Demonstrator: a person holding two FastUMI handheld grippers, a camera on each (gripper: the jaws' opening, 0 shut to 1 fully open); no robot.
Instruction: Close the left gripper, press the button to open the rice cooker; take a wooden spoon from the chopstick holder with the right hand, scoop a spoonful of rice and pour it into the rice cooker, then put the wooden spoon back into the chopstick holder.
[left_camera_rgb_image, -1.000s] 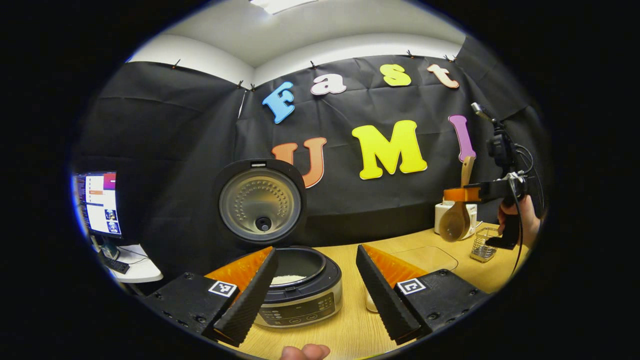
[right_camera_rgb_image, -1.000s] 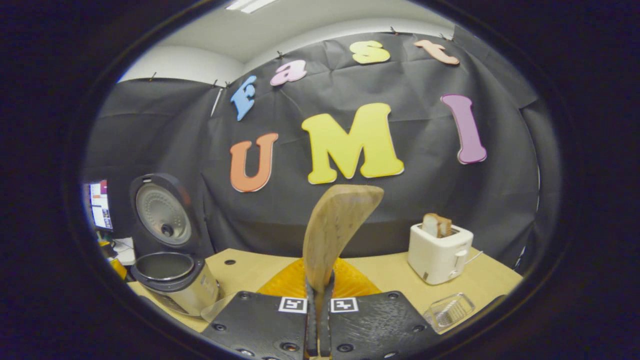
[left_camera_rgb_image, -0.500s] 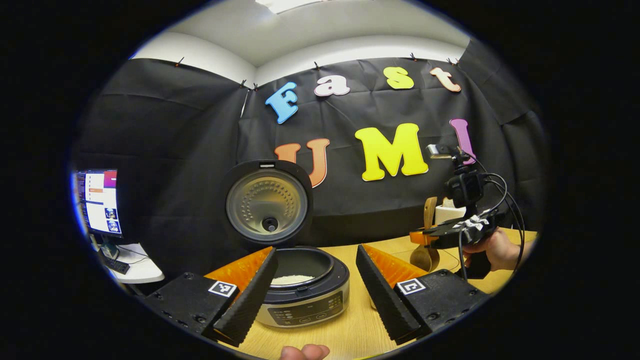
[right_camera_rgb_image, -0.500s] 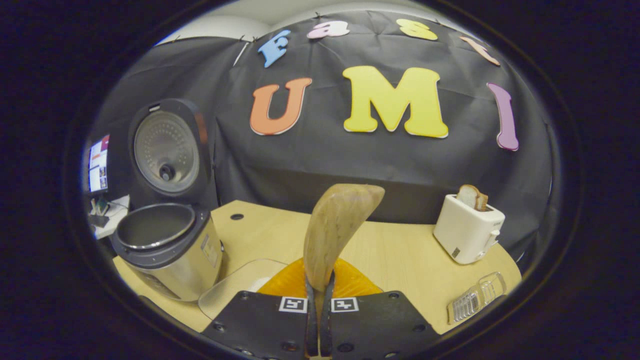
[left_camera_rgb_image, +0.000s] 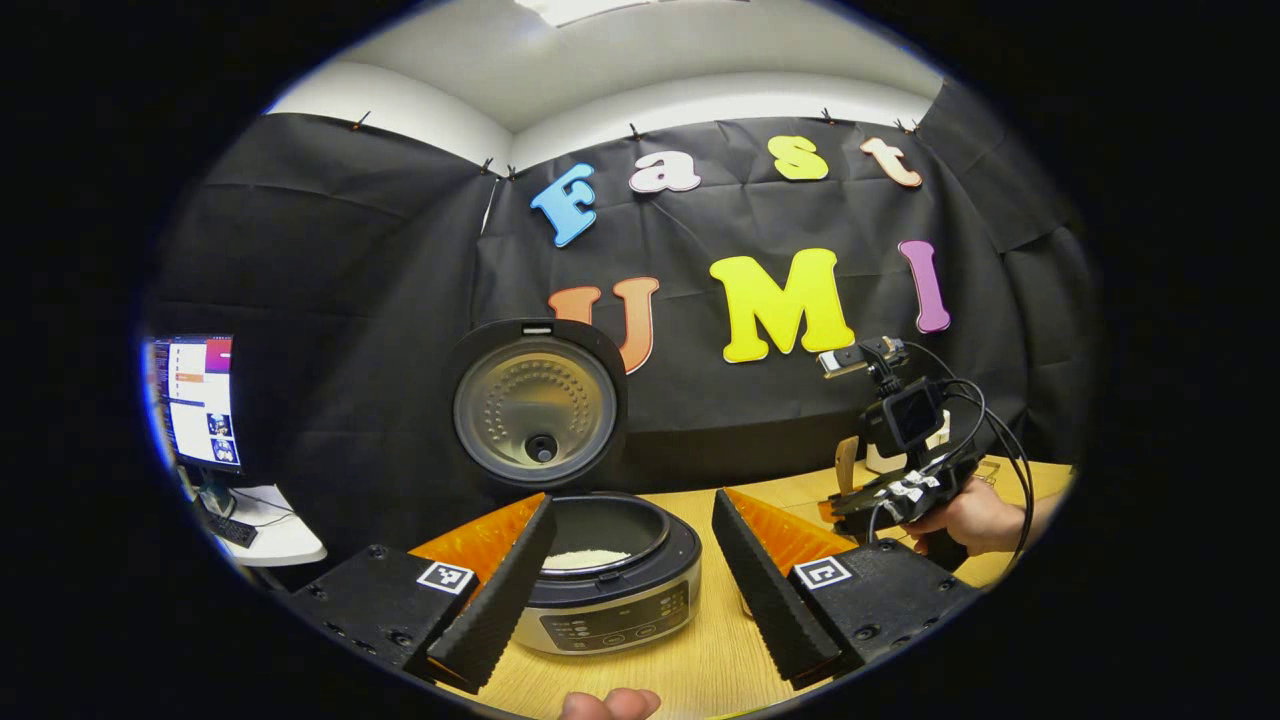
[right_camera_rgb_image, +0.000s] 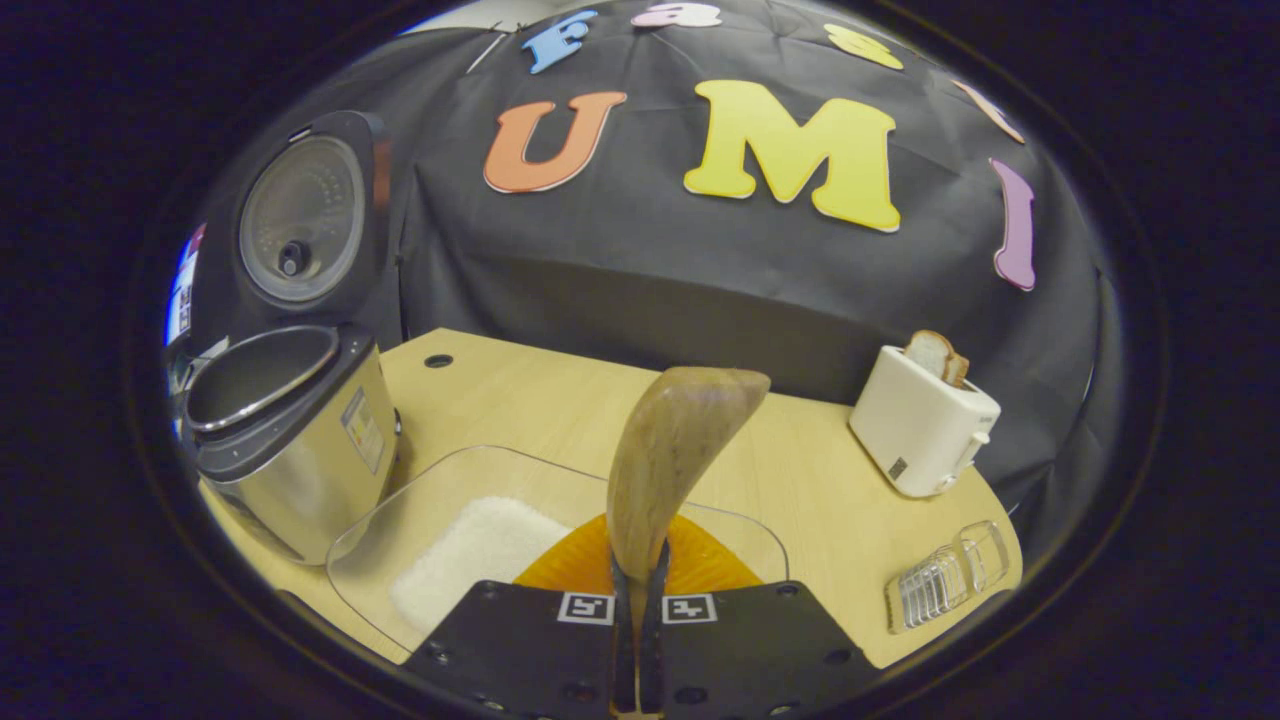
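Fingers (right_camera_rgb_image: 652, 610) of right gripper (right_camera_rgb_image: 637, 640) pinched together on wooden spoon (right_camera_rgb_image: 670, 450), bowl end sticking up and forward, above clear tray (right_camera_rgb_image: 400, 510) with heap of white rice (right_camera_rgb_image: 470, 550). Open rice cooker (right_camera_rgb_image: 290, 440) just left of tray, lid (right_camera_rgb_image: 300, 220) raised upright; toaster (right_camera_rgb_image: 920, 420) farther right on table (right_camera_rgb_image: 800, 480), wire holder (right_camera_rgb_image: 945, 585) near front right edge. Left gripper (left_camera_rgb_image: 630, 570) spread wide, gripping nothing, framing cooker pot with some rice inside. Seen from left gripper view: right gripper off to the right, held by hand (left_camera_rgb_image: 965, 515), low over table
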